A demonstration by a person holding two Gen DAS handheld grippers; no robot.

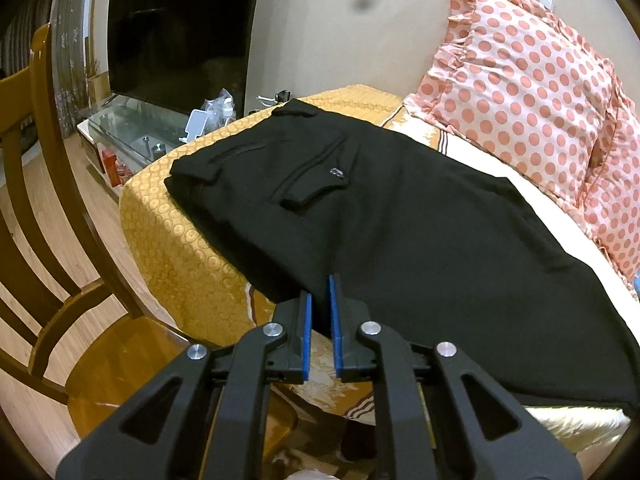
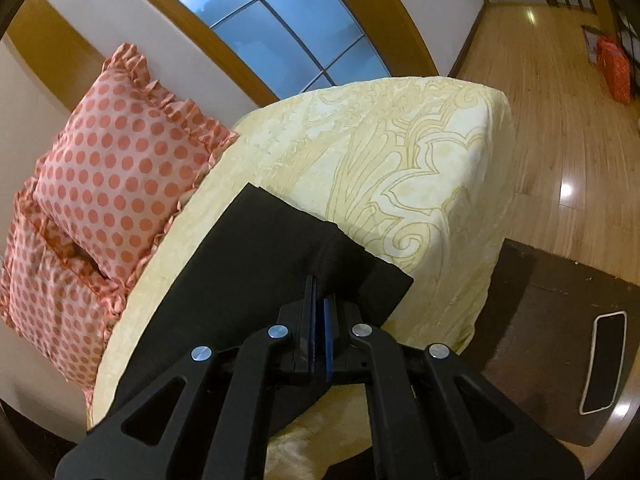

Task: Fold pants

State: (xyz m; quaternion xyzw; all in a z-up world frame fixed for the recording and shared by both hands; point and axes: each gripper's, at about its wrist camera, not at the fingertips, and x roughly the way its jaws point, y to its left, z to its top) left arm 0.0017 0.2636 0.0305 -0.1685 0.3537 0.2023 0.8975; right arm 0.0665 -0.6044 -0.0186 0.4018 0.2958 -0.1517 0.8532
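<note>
Black pants (image 1: 400, 216) spread flat on bed (image 1: 180, 240), waist end toward television (image 1: 176, 32), leg ends (image 2: 304, 240) near bed's yellow corner. Left gripper (image 1: 319, 292) clamped on pants' near edge, fabric pinched between blue pads. Right gripper (image 2: 320, 300) closed tight on leg hem. Dotted pillows (image 2: 120, 168) leaned beside pants.

Left wrist view: black pants (image 1: 380, 216) laid flat across a bed.

The pants edge nearest the camera is pinched between the blue pads (image 1: 307, 320) of the left gripper (image 1: 320, 288), with the jaws nearly closed. The waistband and a flapped pocket (image 1: 316, 188) are seen at the far end, over an orange patterned cover (image 1: 176, 248). Polka-dot pillows (image 1: 528, 92) are stacked at right; a wooden chair (image 1: 52, 264) and a dark television (image 1: 180, 28) are seen at left.
</note>
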